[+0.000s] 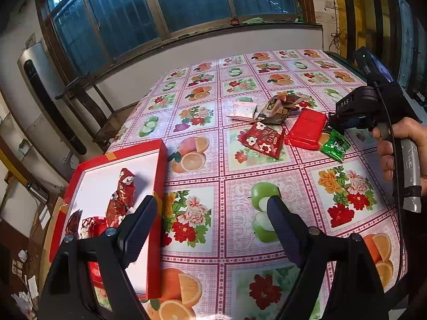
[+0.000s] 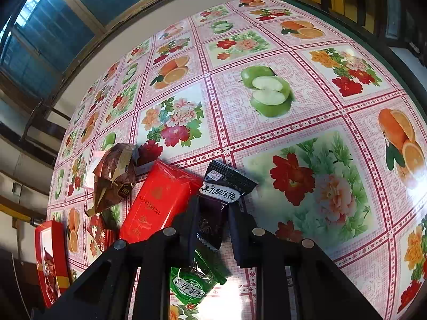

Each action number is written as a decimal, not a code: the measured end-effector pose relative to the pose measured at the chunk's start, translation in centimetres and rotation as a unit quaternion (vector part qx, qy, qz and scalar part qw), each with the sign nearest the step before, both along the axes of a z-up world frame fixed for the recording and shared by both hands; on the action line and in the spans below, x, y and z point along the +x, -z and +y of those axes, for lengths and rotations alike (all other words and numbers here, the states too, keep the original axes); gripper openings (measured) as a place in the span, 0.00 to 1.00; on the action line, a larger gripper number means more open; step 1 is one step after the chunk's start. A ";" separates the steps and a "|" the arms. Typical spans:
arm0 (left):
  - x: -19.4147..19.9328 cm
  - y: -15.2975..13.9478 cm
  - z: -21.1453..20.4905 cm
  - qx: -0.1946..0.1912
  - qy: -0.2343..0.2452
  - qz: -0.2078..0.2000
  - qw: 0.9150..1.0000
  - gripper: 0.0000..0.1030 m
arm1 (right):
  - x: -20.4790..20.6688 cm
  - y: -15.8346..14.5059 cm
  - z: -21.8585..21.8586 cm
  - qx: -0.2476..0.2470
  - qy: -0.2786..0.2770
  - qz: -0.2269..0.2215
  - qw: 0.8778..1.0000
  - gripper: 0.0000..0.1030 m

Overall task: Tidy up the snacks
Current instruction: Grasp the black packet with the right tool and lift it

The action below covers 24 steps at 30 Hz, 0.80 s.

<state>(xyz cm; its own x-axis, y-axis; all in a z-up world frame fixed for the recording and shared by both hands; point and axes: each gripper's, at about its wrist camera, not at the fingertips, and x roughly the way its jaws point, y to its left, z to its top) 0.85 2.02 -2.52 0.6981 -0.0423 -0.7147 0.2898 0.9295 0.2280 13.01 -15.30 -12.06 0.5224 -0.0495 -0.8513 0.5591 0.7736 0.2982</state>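
My right gripper [image 2: 213,208] has its jaws closed around a black plum-candy packet [image 2: 221,194] at table level. A green packet [image 2: 193,282] lies under the gripper and a large red packet [image 2: 157,202] just to its left. In the left wrist view the right gripper [image 1: 331,125] sits among the snack pile: red packet [image 1: 305,130], green packet [image 1: 335,145], red floral packet [image 1: 263,138], brown packets [image 1: 277,109], pink-white packet [image 1: 244,110]. My left gripper [image 1: 213,213] is open and empty beside the red box [image 1: 157,184], which holds several red wrapped snacks [image 1: 121,197].
The table carries a pink fruit-and-flower oilcloth [image 1: 240,176]. The red box sits at its left edge, also visible in the right wrist view [image 2: 50,261]. A window and wall stand behind the table; a chair [image 1: 88,106] stands at the far left.
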 end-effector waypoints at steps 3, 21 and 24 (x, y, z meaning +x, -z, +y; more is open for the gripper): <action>0.6 0.2 -1.5 -0.012 0.026 0.008 1.000 0.81 | -0.8 -0.2 -1.0 -0.021 -0.009 0.008 1.000 0.21; 5.0 3.9 -17.8 0.011 0.330 0.081 0.940 0.81 | -5.9 0.1 -6.8 0.057 -0.041 -0.033 0.997 0.21; 5.7 5.1 -18.9 0.024 0.356 0.105 0.928 0.81 | -6.1 0.2 -7.2 0.072 -0.036 -0.037 0.996 0.21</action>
<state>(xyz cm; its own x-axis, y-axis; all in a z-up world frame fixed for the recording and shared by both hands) 6.58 -16.85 -7.58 0.3495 -0.4045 -0.8451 0.8698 0.4753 0.1321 6.96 -22.49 -12.29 0.5818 0.1103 -0.8058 0.4760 0.7572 0.4473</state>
